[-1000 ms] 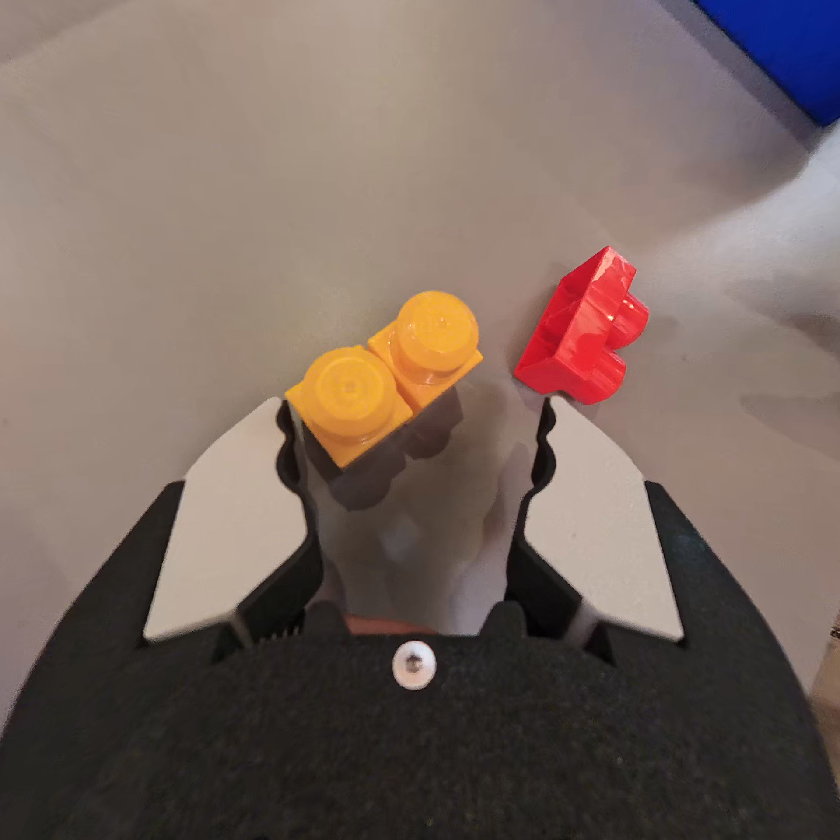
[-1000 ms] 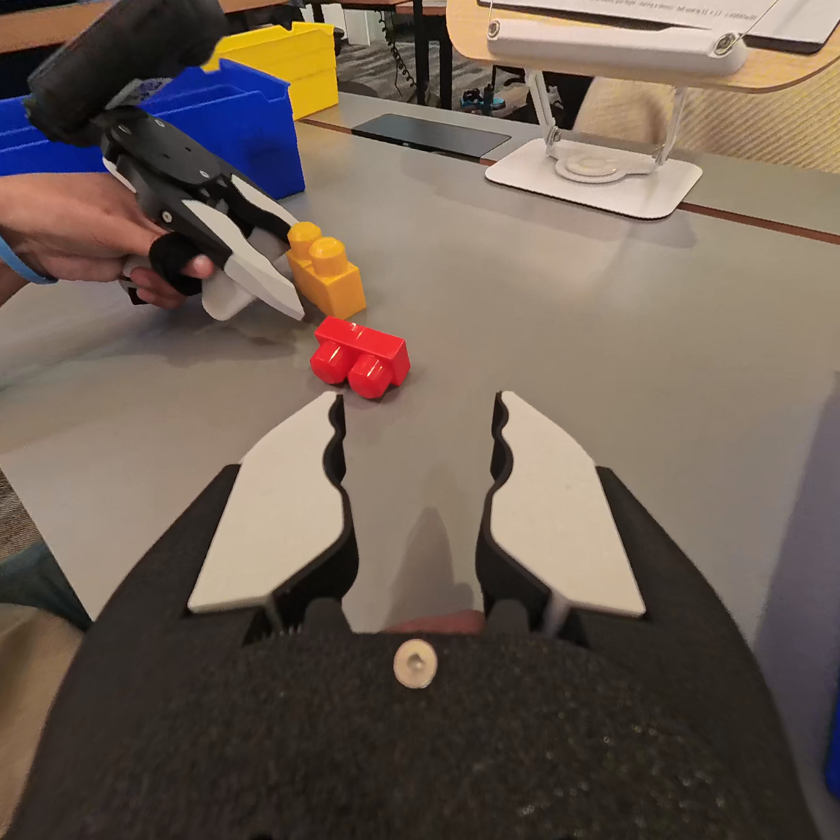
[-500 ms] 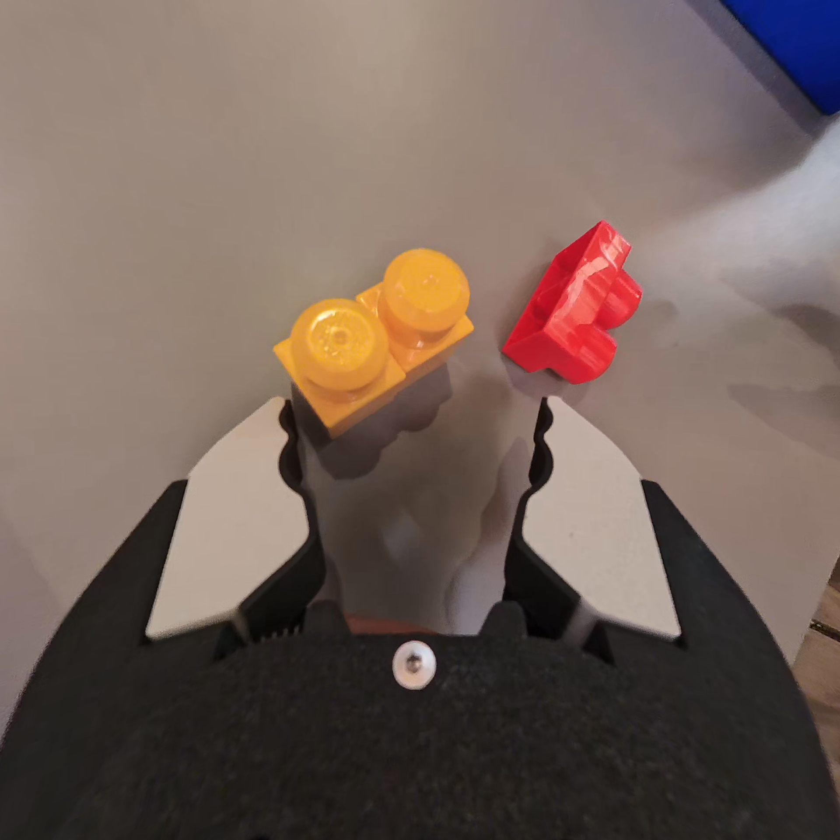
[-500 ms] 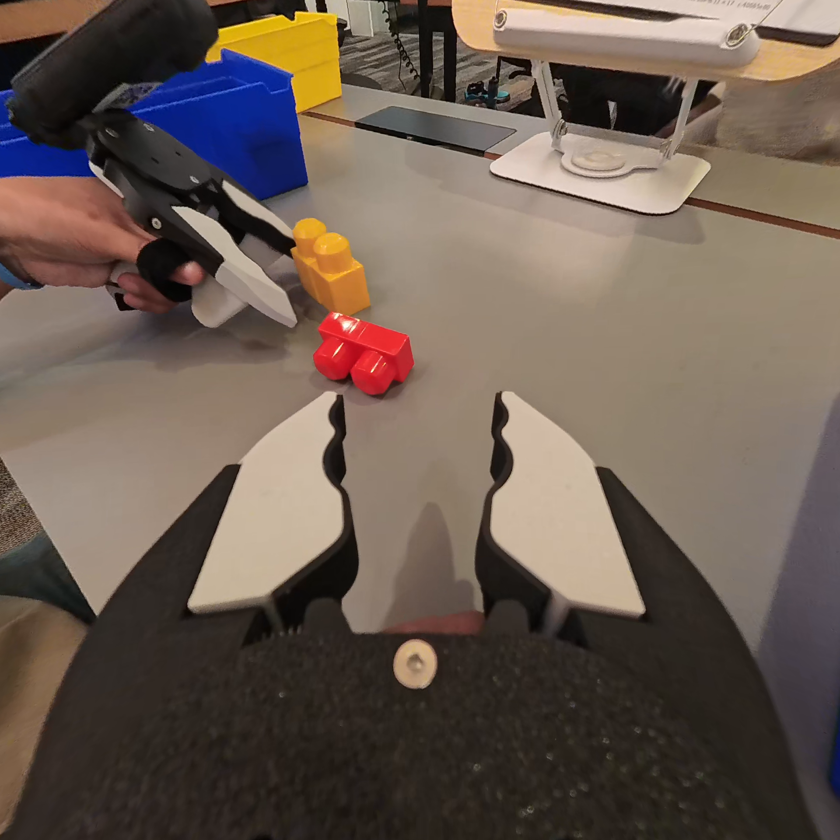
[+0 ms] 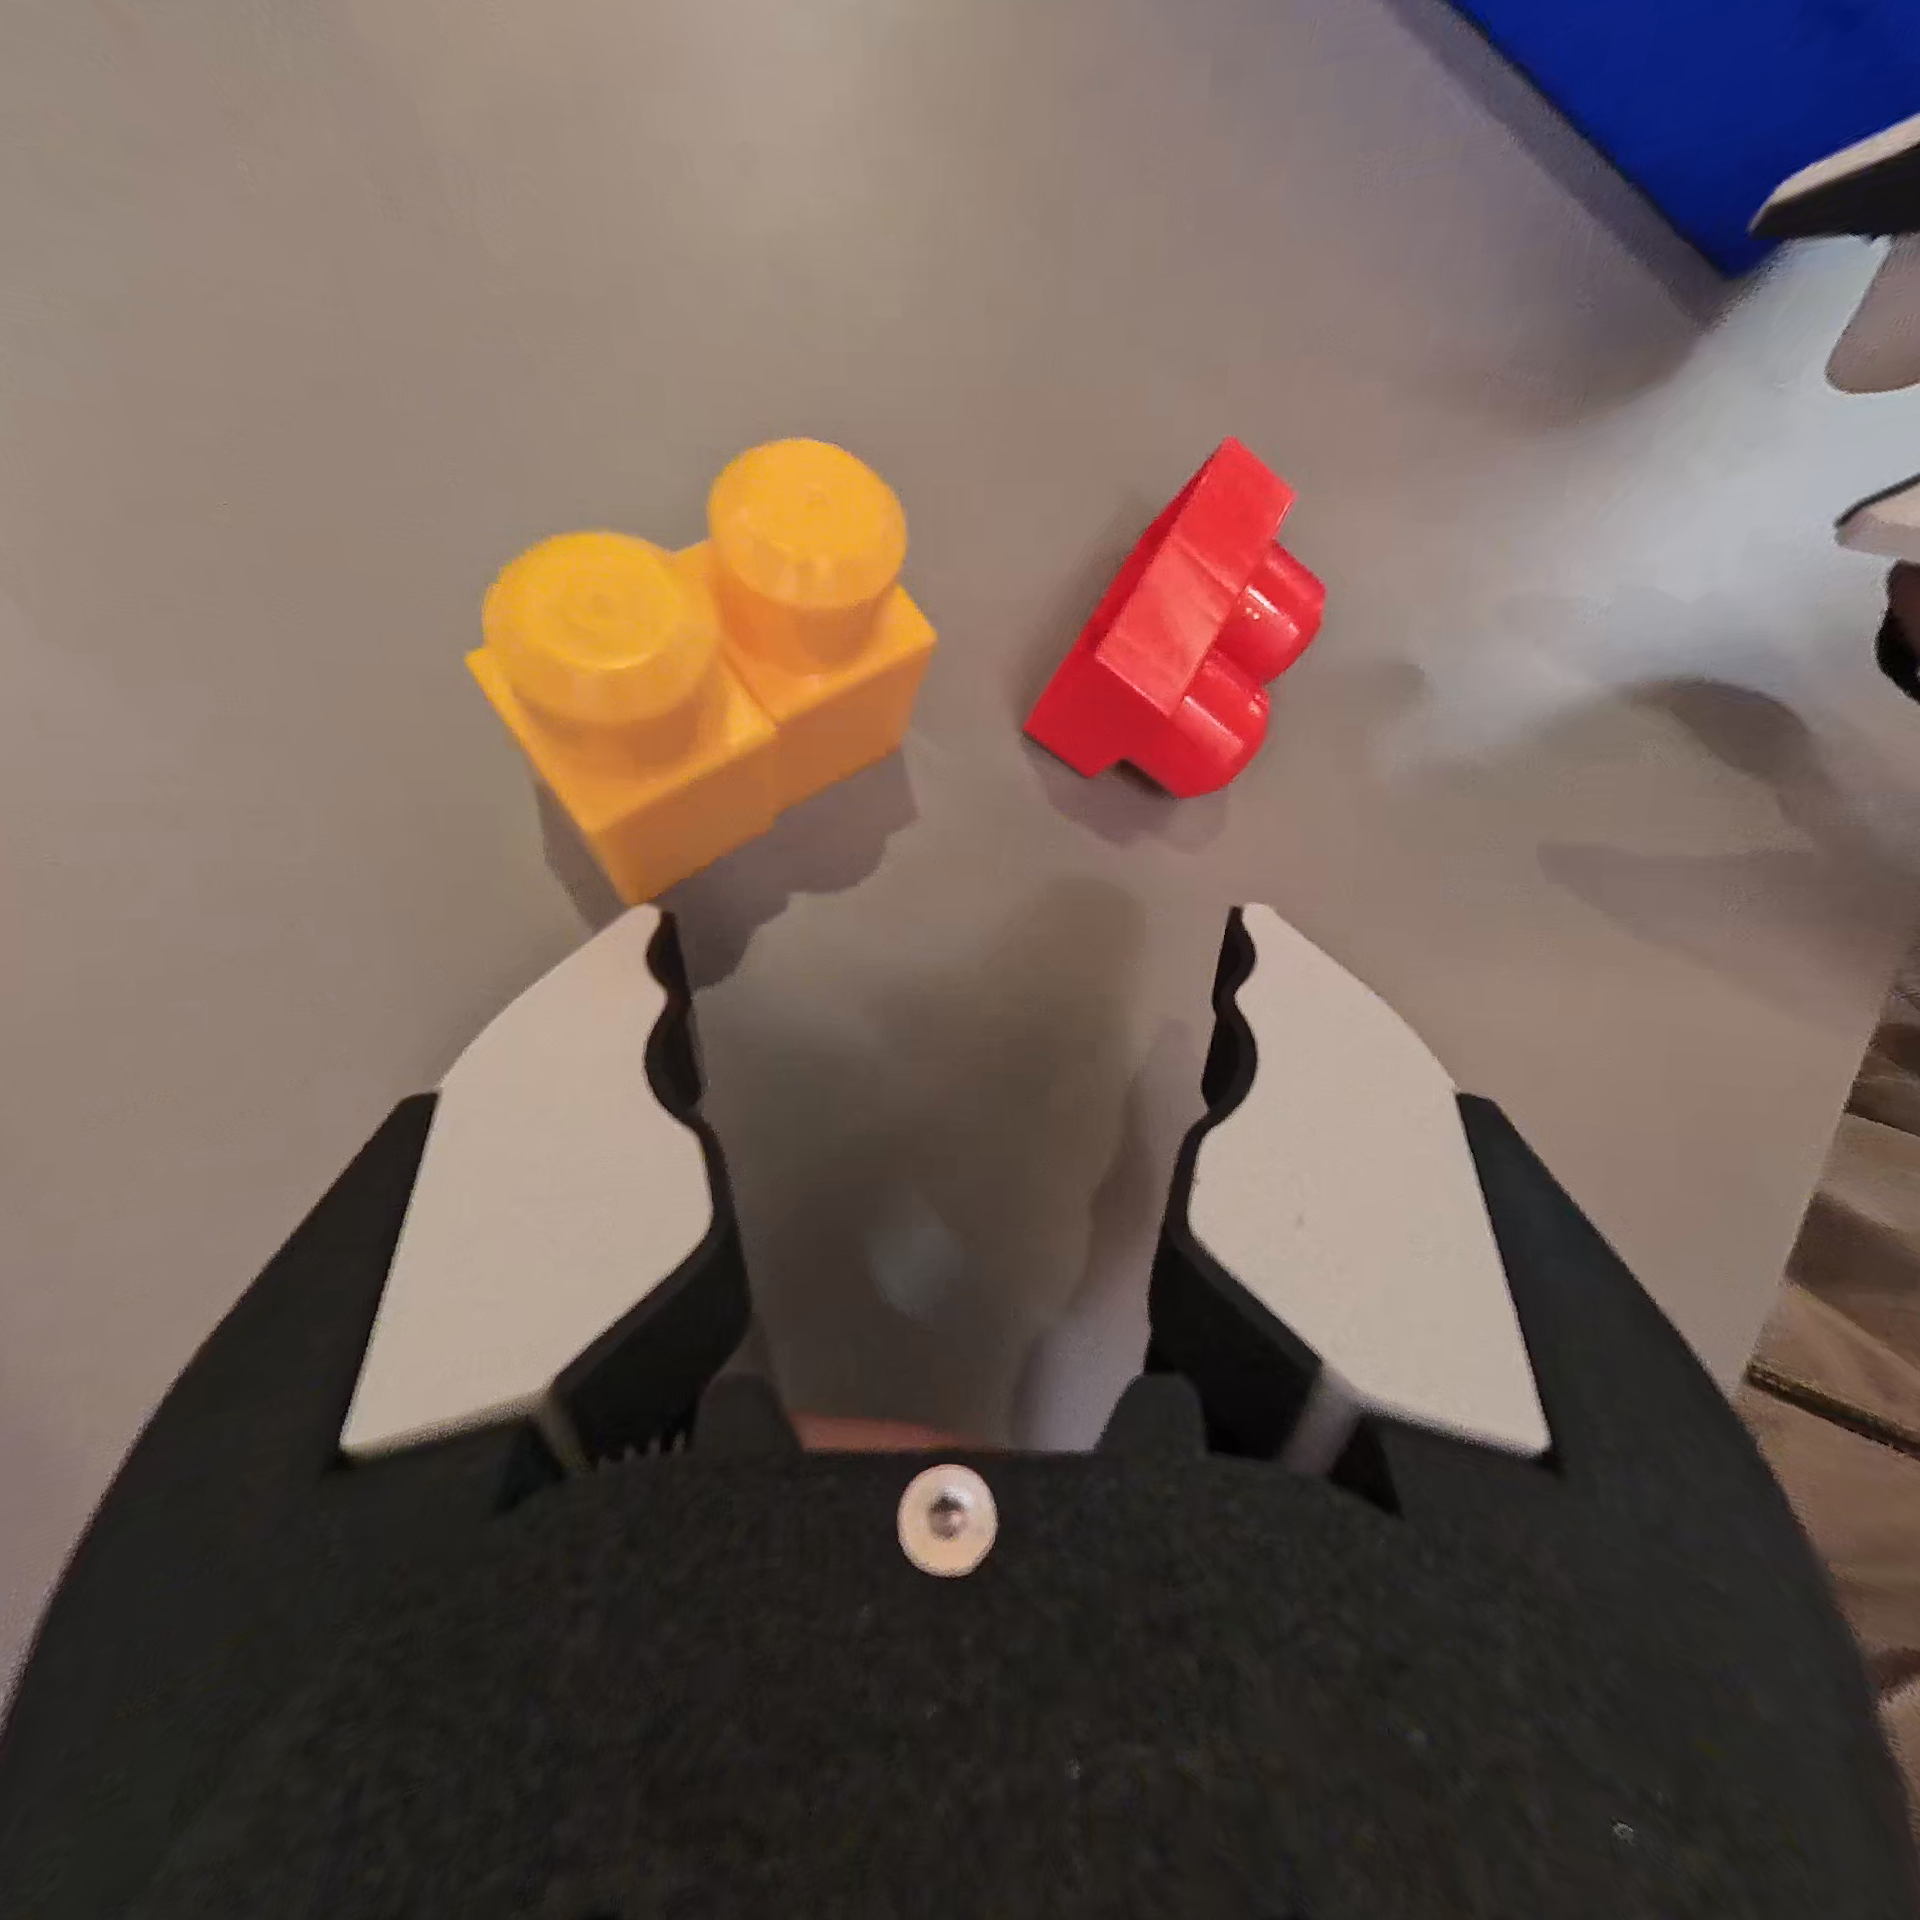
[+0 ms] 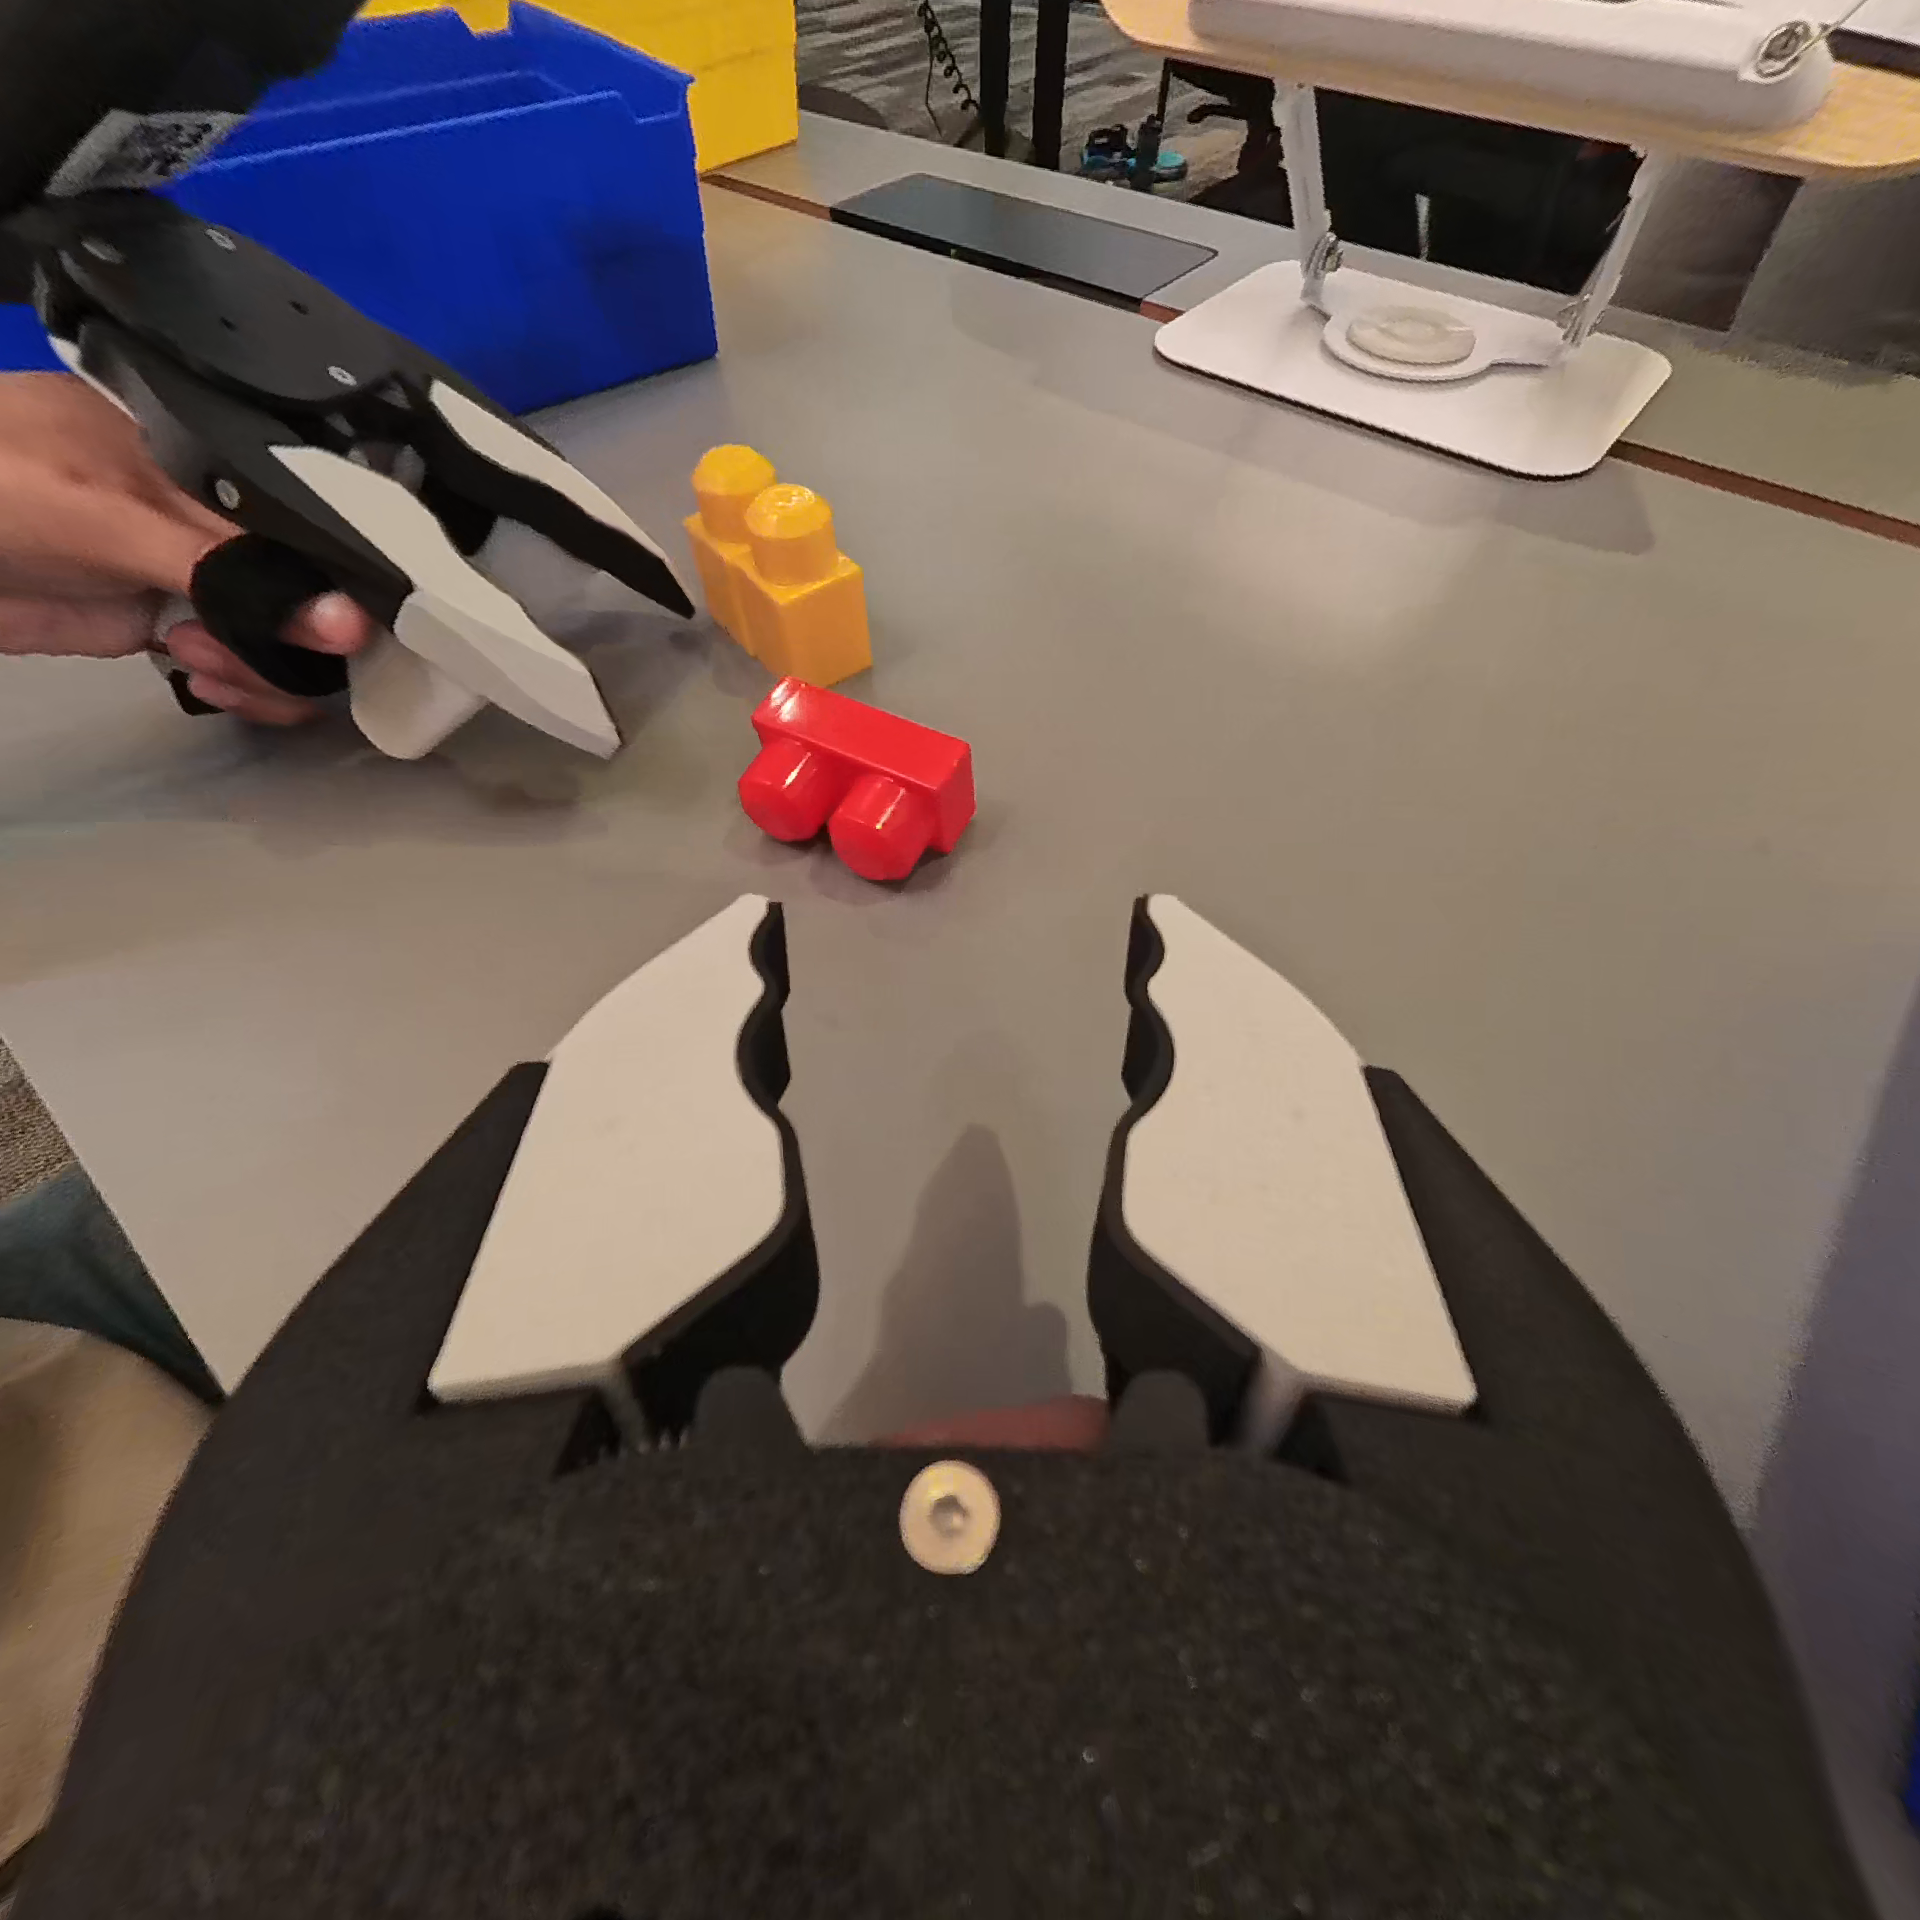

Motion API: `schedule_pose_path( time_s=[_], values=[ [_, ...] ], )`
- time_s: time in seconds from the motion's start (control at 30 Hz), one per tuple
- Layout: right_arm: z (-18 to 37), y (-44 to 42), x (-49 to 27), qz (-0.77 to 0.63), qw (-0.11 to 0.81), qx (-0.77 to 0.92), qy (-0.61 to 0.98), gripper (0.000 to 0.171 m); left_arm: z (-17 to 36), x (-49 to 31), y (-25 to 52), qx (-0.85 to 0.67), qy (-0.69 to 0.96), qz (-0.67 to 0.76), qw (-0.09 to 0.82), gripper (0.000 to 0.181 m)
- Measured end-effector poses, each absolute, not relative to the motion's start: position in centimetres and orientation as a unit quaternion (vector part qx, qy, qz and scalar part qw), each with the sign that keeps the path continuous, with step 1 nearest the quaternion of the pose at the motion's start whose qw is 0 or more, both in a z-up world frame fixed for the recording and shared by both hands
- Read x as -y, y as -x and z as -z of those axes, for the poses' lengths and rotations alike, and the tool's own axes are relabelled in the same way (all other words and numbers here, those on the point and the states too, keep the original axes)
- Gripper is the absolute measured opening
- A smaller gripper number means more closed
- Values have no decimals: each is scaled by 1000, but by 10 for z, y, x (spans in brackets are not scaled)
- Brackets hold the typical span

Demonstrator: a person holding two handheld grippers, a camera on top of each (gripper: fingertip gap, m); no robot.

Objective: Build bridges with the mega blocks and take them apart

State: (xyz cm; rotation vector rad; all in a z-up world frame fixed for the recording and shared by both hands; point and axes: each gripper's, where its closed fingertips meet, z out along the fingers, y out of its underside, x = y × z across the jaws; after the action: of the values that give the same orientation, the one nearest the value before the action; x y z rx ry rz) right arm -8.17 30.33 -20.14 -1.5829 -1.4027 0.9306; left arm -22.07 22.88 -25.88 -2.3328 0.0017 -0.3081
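Two blocks only on the grey table (image 6: 1351, 727), neither joined to the other: a yellow block (image 5: 707, 675) standing upright with both studs on top, and a red block (image 5: 1164, 634) tipped on its side, studs pointing sideways. Just beside each other, apart, with a strip of bare table between. No bridge standing anywhere in view, so either none built yet or one fully taken apart; impossible to say which. Judged from this layout, all the stacking left to do if a build is the step in hand.

Relative to the jaws: nothing held on either side. Left gripper (image 5: 945, 914) spread wide and empty, its left tip just short of the yellow block's near corner, not clearly touching; red block ahead and slightly right of the gap. In the right wrist view, left gripper (image 6: 634, 665) seen low over the table, tips beside the yellow block (image 6: 779, 571), gripped by a hand (image 6: 135, 582). Right gripper (image 6: 956, 904) likewise spread and empty, with the red block (image 6: 862, 769) just ahead, a little left of centre, studs facing the camera.

Farther out: a blue bin (image 6: 468, 208) behind the left gripper, a yellow bin (image 6: 727, 73) beyond, and a white stand (image 6: 1413, 353) at the far right of the table.
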Motion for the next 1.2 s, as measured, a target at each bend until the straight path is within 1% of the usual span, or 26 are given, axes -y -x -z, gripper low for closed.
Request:
schedule_pose_path(
  time_s=[0.17, 0.27, 0.57, 0.73, 0.77, 0.83, 0.9, 0.97, 1.03, 1.1, 1.2],
  values=[
    [201, 82, -302, -367, 405, 556, 626, 62, 262, -229, 235, 13, 921, 97, 376, 97],
    [201, 81, -303, -367, 405, 555, 627, 62, 258, -233, 236, 21, 911, 120, 393, 96],
    [204, 82, -301, -368, 400, 558, 627, 62, 257, -238, 228, 9, 909, 132, 394, 96],
    [205, 82, -301, -365, 399, 561, 627, 62, 263, -229, 238, 14, 921, 92, 379, 96],
    [205, 81, -301, -363, 399, 561, 627, 62, 260, -225, 239, 17, 917, 85, 390, 96],
    [206, 81, -301, -361, 401, 562, 627, 62, 243, -215, 234, 27, 890, 78, 448, 93],
    [209, 81, -300, -353, 401, 565, 629, 62, 223, -201, 225, 31, 854, 46, 517, 89],
    [213, 81, -299, -341, 402, 569, 631, 63, 207, -182, 226, 47, 829, -52, 555, 90],
    [219, 83, -295, -333, 401, 577, 629, 64, 202, -165, 229, 67, 814, -140, 559, 91],
    [223, 84, -292, -329, 400, 580, 629, 65, 204, -156, 229, 67, 811, -194, 548, 92],
    [225, 85, -289, -328, 398, 582, 629, 66, 205, -155, 228, 60, 811, -200, 547, 90]
  ],
)
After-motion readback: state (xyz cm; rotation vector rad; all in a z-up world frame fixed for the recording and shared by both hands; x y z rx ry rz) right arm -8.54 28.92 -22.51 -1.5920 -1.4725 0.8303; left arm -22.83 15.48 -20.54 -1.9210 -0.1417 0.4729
